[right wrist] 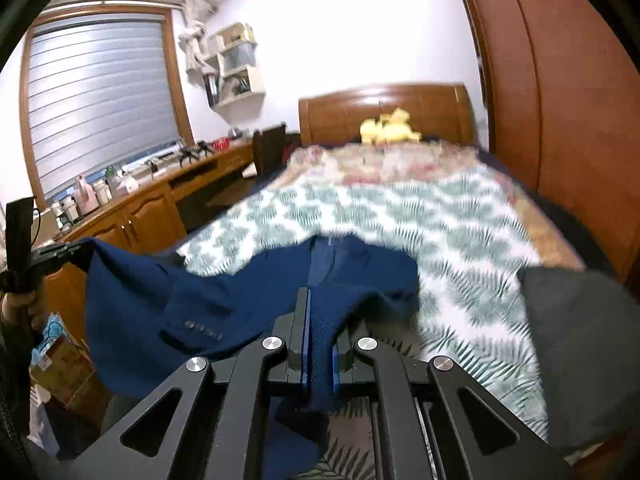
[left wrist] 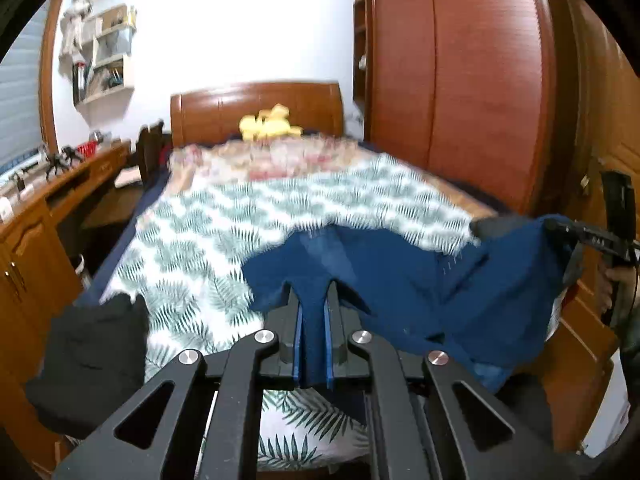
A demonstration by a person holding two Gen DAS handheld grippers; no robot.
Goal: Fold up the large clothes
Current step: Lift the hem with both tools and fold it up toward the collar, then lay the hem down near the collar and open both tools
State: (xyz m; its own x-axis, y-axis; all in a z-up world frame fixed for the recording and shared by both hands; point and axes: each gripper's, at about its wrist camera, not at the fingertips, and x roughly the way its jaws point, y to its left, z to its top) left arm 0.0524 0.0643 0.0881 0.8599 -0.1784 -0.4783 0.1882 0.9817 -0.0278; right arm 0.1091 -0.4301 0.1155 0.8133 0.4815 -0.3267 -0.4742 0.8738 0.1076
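while both tongs are raised over the near end of the bed [left wrist: 180,248], a navy blue jacket [left wrist: 420,280] hangs stretched between them. left gripper [left wrist: 314,304] has its jaws nearly closed w/ a fold of the jacket's cloth pinched between the blue pads. right gripper [right wrist: 320,320] is the same: jaws drawn in tight on another fold of the jacket, cloth running down between the fingers. in the left wrist view the right gripper shows at the far right edge, gripping the jacket's far corner; in the right wrist view the left one shows at the left edge doing likewise. the jacket sags in the middle, its far edge touching the leaf-print sheet [right wrist: 440,240], sleeve buttons [right wrist: 204,330] showing on the left part. a black garment [left wrist: 92,356] lies on the near left corner of the bed; in the right wrist view a dark grey cloth [right wrist: 580,344] sits at the near right. a yellow plush toy [left wrist: 270,122] rests by the far headboard [left wrist: 256,108]. desk [right wrist: 160,196] along the left wall, wardrobe [left wrist: 460,80] on the right. sheet is motion-blurred.
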